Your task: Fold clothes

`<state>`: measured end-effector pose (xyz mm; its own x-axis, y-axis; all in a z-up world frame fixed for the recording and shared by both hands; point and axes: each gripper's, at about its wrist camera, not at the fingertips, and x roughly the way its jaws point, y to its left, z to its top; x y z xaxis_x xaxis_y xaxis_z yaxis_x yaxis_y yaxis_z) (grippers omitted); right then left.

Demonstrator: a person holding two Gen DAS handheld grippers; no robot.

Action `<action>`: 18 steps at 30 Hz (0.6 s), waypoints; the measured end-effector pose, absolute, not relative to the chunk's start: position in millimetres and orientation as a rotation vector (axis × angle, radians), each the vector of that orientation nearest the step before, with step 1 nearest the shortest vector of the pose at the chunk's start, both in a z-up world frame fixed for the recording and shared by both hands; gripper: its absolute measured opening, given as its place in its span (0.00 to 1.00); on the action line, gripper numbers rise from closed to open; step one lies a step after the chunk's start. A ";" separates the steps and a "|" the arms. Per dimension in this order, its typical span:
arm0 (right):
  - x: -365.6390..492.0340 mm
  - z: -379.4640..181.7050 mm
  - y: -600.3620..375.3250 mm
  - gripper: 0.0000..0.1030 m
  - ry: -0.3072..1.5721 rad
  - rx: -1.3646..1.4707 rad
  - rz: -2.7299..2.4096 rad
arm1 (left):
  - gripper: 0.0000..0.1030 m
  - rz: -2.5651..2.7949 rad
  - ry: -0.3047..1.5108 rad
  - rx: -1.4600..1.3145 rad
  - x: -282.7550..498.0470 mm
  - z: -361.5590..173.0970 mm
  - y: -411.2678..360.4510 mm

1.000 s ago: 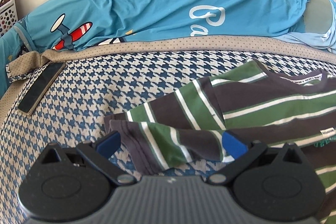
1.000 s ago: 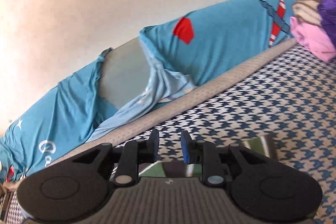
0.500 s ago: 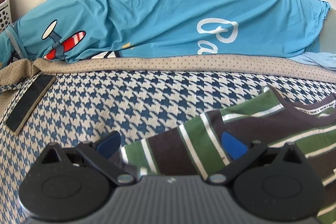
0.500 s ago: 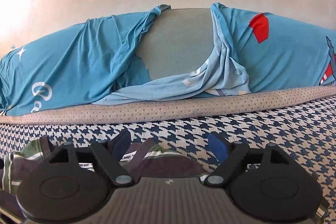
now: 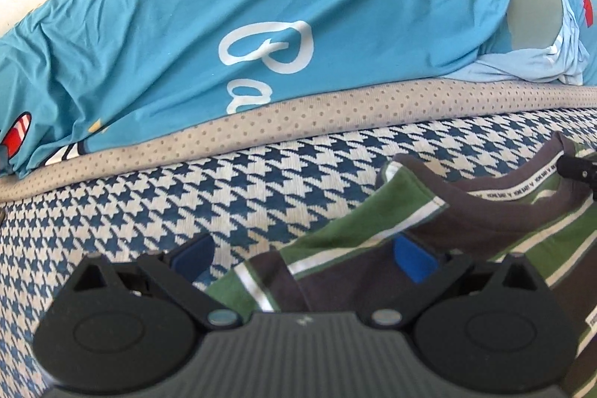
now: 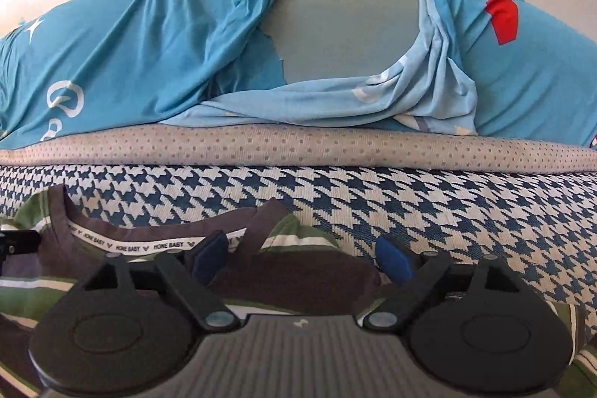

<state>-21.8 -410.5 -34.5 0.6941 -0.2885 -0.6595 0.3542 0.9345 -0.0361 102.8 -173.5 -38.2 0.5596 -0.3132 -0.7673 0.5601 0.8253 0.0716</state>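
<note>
Striped shirt (image 5: 466, 241) lies on the houndstooth blanket (image 5: 186, 211), green, brown and white stripes, collar end toward the back cushions. Neckband with printed tape faces up; in the right wrist view the shirt (image 6: 298, 271) has that collar just left of centre, lettering readable.

Left gripper (image 5: 304, 258): jaws spread wide, nothing pinched. Shoulder and sleeve part of the shirt lies between and under the fingers; right blue pad sits over the fabric, left pad over bare blanket. Can't tell if the pads touch the cloth.

Right gripper (image 6: 302, 258): jaws have just been opening, now spread wide, pads pressing on nothing. The shirt's shoulder beside the collar lies between them; right pad sits at the shirt's edge where the blanket starts.

The other gripper's black tip shows at the frame edge in each wrist view, near the collar.

Behind: beige dotted edging (image 6: 298, 148), then cushions under a blue printed cover (image 5: 261, 25), with a grey cushion (image 6: 347, 21) exposed where the cover gapes.
</note>
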 end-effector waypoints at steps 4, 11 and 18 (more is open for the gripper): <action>-20.8 -32.0 -405.7 0.49 0.697 0.087 -0.312 | 0.81 -0.582 0.819 0.314 101.8 -36.0 -180.9; -18.9 -30.8 -402.3 0.18 0.687 0.088 -0.304 | 0.44 -0.659 0.791 0.340 90.7 -32.1 -193.5; -23.0 -14.8 -408.3 0.11 0.591 0.167 -0.329 | 0.24 -0.649 0.783 0.303 90.6 -29.7 -192.6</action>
